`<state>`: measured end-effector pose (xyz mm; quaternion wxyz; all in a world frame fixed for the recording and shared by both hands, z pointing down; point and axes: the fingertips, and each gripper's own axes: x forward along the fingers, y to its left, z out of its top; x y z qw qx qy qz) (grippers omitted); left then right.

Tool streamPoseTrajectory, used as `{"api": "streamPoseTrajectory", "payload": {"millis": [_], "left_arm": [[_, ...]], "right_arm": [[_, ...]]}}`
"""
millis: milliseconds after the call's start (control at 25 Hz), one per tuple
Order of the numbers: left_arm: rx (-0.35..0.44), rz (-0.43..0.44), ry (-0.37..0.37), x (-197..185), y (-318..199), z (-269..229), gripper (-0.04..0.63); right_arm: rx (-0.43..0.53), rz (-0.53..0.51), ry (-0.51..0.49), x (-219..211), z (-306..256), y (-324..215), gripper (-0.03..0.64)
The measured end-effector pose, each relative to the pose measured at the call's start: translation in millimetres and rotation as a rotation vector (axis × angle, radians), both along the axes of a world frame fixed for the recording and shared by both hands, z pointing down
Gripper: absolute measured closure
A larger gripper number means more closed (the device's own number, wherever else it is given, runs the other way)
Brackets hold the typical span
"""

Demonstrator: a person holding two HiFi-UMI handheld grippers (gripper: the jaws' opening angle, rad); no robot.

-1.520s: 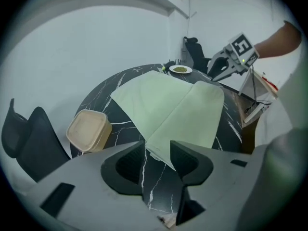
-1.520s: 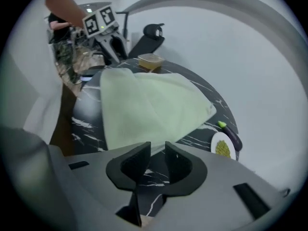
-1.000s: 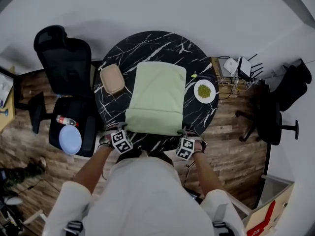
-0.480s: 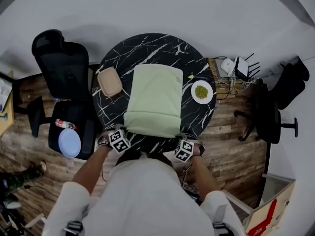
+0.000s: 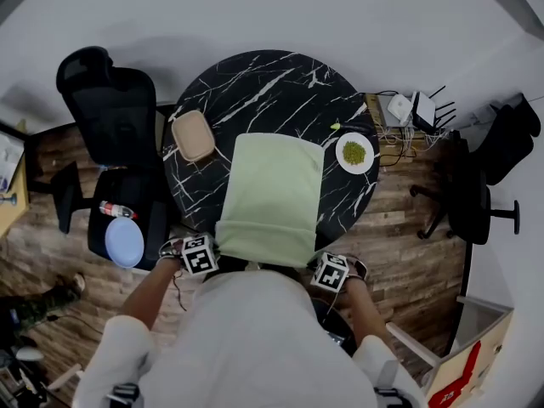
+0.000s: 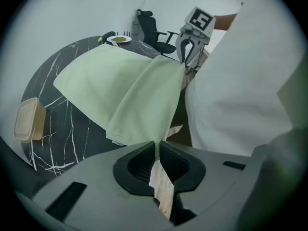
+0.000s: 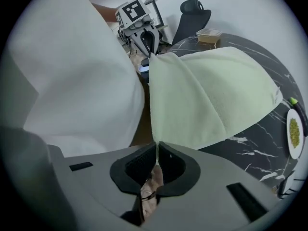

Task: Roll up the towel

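A light green towel [image 5: 272,189] lies across the black marble round table [image 5: 255,83], and its near edge is pulled off the table's front rim toward the person. My left gripper [image 5: 214,246] is shut on the towel's near left corner [image 6: 155,146]. My right gripper [image 5: 317,260] is shut on the near right corner [image 7: 157,148]. Both corners are lifted, so the cloth [image 6: 120,85] slopes down from the jaws onto the table. The right gripper view shows the towel [image 7: 207,95] stretched taut between the two grippers. The person's white shirt hides the space below the towel's edge.
A beige lidded container [image 5: 194,135] sits at the table's left, and a white plate of green food [image 5: 354,152] at its right rim. A black office chair [image 5: 110,100] with a blue plate [image 5: 124,241] stands left. A router and cables [image 5: 416,113] and another chair [image 5: 476,194] are right.
Both grippers have shut on the towel's near corners and drawn back toward the person and upward. The towel has slid toward the table's front edge.
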<state>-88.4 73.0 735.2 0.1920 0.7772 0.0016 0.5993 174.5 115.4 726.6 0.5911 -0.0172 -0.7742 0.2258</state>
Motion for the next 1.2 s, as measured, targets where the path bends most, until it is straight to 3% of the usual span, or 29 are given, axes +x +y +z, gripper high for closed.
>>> {"api": "streamPoseTrajectory", "payload": {"millis": [160,480,640,800,960,1000,1080,1200], "left_arm": [[-0.033,0.009,0.017,1,-2,-22,0.568],[0.086,-0.09,0.055,10,-85,-41,0.568],[0.147,-0.112,0.034,13,-130,-22,0.568],[0.265,-0.164,-0.003,23,-172,-10,0.566],[0.331,-0.229,-0.039,24,-188,4,0.558],[0.345,-0.254,-0.036,24,-190,5,0.543],[0.388,-0.32,-0.024,20,-195,5,0.427],[0.455,-0.403,-0.008,9,-202,-6,0.402]], "right_arm": [[-0.041,0.067,-0.019,6,-17,1,0.607],[0.061,0.284,-0.13,12,-47,-80,0.607],[0.165,0.348,-0.083,20,-36,-135,0.607],[0.281,0.343,0.021,23,-18,-181,0.607],[0.41,0.386,0.073,25,3,-211,0.597],[0.442,0.403,0.075,26,5,-214,0.566],[0.515,0.435,0.067,27,2,-219,0.491],[0.643,0.455,0.059,32,-13,-223,0.497]]}}
